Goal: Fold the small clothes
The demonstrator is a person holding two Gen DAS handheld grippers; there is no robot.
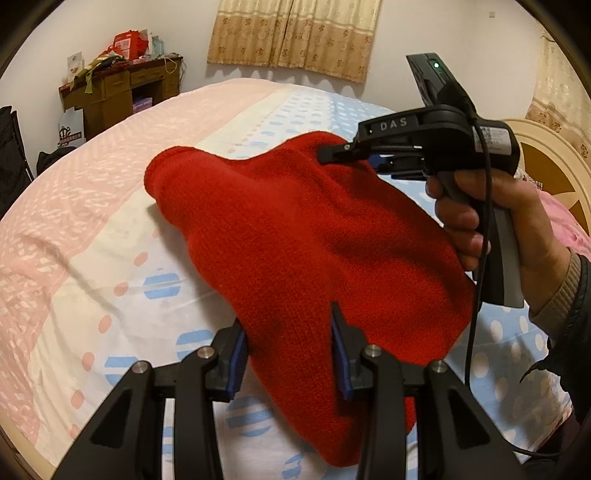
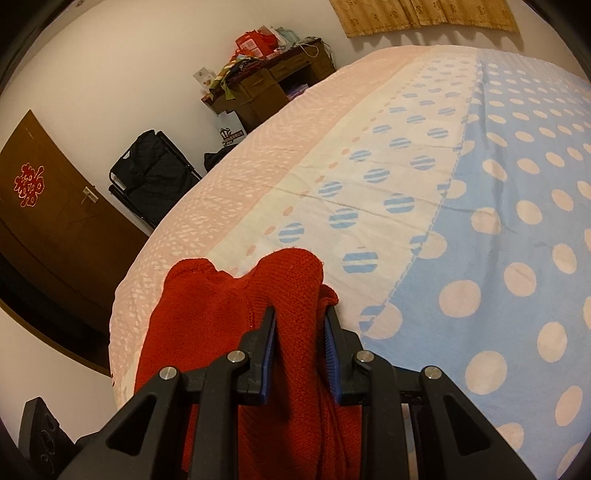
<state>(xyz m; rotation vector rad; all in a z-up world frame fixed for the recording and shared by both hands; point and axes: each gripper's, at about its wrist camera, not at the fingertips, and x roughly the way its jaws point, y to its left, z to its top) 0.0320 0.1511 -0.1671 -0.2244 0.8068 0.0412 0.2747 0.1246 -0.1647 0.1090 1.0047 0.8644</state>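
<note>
Left gripper (image 1: 291,345) at lower centre, jaws closed on red knitted garment (image 1: 295,236); right gripper (image 2: 298,341) likewise pinches bunched edge. Garment hangs mid-frame above dotted bedsheet (image 1: 122,266). Risk: thick knit slipping out, fold collapsing unevenly.

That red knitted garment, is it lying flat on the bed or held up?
Held up. The red knitted garment hangs bunched between the left gripper and right gripper, draping above the dotted bedsheet.

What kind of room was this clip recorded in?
Most likely a home bedroom: a bed with a dotted cover fills both views, a cluttered wooden desk stands by the far wall, and curtains hang above.
</note>
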